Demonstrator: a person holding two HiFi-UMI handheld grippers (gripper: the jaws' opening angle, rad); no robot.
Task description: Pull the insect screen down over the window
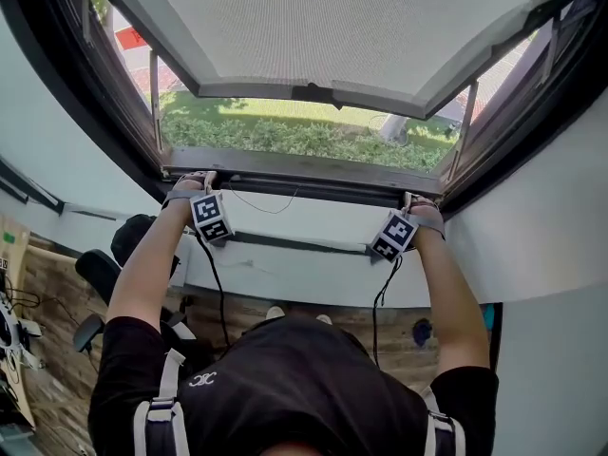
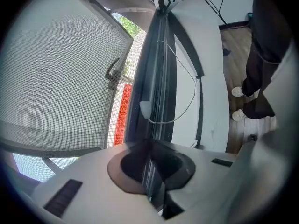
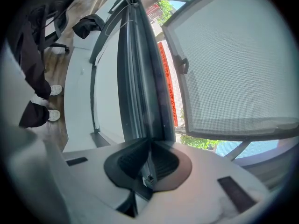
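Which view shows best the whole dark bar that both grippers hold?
The head view: the dark bar runs full length between the left gripper and the right gripper. Each gripper view shows it only lengthwise, foreshortened, from its own clamped end.

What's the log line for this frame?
left claw: shut on screen bar | right claw: shut on screen bar | window sash: open outward

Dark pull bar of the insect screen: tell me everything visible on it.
Long, straight dark rail, metal by the look, grooved lengthwise. The pull bar spans the window frame, level. The left gripper and right gripper have their jaws shut on it near its ends. A thin cord loops off it near a small white tab.
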